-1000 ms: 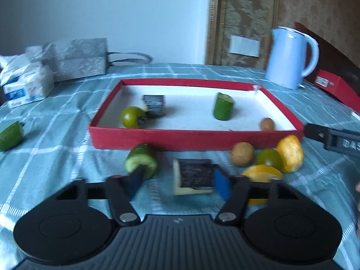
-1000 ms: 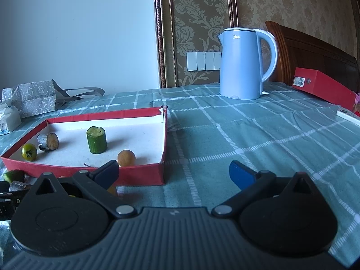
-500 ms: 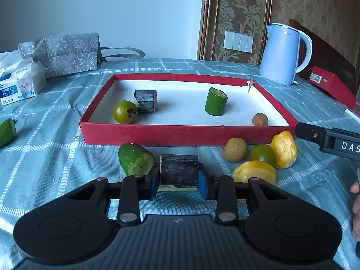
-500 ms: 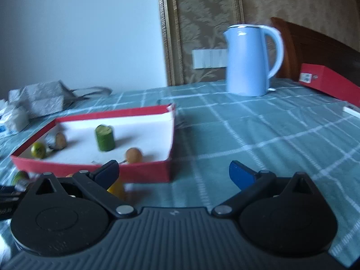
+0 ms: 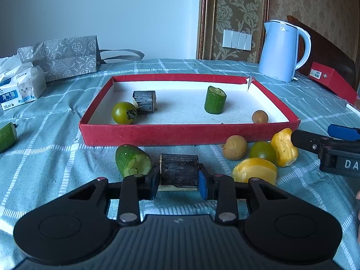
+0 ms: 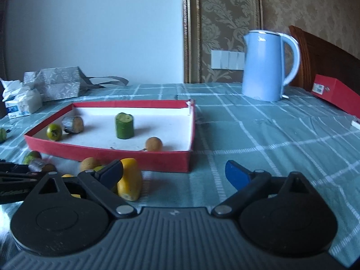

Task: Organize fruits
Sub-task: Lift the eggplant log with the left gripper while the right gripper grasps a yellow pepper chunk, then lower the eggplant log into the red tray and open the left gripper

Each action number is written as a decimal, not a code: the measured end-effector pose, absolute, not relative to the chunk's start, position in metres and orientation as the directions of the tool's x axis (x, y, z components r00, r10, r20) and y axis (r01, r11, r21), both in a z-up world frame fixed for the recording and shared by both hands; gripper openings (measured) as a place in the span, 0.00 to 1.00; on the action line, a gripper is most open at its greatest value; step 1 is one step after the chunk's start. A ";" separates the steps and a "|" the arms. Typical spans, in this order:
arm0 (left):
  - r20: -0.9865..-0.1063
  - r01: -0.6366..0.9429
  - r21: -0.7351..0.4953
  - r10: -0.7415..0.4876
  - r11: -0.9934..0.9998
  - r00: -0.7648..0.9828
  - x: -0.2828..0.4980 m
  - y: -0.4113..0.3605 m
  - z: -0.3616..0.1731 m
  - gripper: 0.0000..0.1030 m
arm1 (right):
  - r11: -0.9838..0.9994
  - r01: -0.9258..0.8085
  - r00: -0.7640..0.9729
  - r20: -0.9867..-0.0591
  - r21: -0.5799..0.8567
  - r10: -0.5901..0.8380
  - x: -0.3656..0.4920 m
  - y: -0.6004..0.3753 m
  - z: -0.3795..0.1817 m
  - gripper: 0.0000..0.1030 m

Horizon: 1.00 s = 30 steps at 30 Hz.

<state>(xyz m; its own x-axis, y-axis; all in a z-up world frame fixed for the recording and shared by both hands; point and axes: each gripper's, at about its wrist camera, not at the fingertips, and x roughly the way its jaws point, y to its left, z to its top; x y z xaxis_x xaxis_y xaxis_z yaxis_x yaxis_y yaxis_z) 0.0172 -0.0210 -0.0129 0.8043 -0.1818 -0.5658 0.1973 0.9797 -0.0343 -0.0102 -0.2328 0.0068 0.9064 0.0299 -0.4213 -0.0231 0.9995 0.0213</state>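
Left gripper (image 5: 179, 181) clamped on the dark block (image 5: 179, 172), pads pressing both sides, just in front of the red tray (image 5: 193, 133) on the tablecloth. Right gripper (image 6: 174, 172) wide, jaws closing, nothing between them; yellow piece (image 6: 130, 182) sits by its left finger.

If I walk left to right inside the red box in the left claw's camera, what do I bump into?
Inside the red box, left to right: green tomato → dark chunk right behind it → upright cucumber piece → small brown round fruit.
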 end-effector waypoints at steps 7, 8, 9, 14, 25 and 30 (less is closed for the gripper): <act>-0.566 0.198 -0.034 -0.182 0.980 0.804 0.017 -0.021 -0.013 0.33 | 0.999 -0.050 0.889 -0.457 -0.022 0.034 -0.003 -0.218 0.005 0.79; -0.566 0.198 -0.034 -0.182 0.980 0.804 0.017 -0.021 -0.013 0.33 | 0.999 -0.047 0.882 -0.469 -0.020 0.032 0.000 -0.218 0.004 0.77; -0.566 0.198 -0.034 -0.182 0.980 0.804 0.017 -0.021 -0.013 0.33 | 0.999 -0.045 0.873 -0.487 -0.022 0.029 0.003 -0.217 0.003 0.76; -0.566 0.198 -0.034 -0.182 0.980 0.804 0.017 -0.021 -0.013 0.33 | 0.999 -0.045 0.849 -0.528 -0.009 0.034 0.016 -0.214 -0.002 0.72; -0.566 0.198 -0.034 -0.182 0.980 0.804 0.017 -0.021 -0.013 0.33 | 0.999 -0.050 0.823 -0.566 0.020 0.053 0.027 -0.214 -0.006 0.25; -0.566 0.198 -0.034 -0.182 0.980 0.804 0.017 -0.021 -0.013 0.33 | 1.000 -0.007 0.831 -0.556 0.013 0.013 0.026 -0.218 -0.005 0.25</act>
<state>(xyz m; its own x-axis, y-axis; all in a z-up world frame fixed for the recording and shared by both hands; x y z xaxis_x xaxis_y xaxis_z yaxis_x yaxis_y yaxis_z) 0.0173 -0.0207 -0.0128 0.8039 -0.1824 -0.5661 0.1982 0.9796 -0.0341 0.0257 -0.2182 -0.0051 0.8311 0.0130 -0.5560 -0.0068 0.9999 0.0134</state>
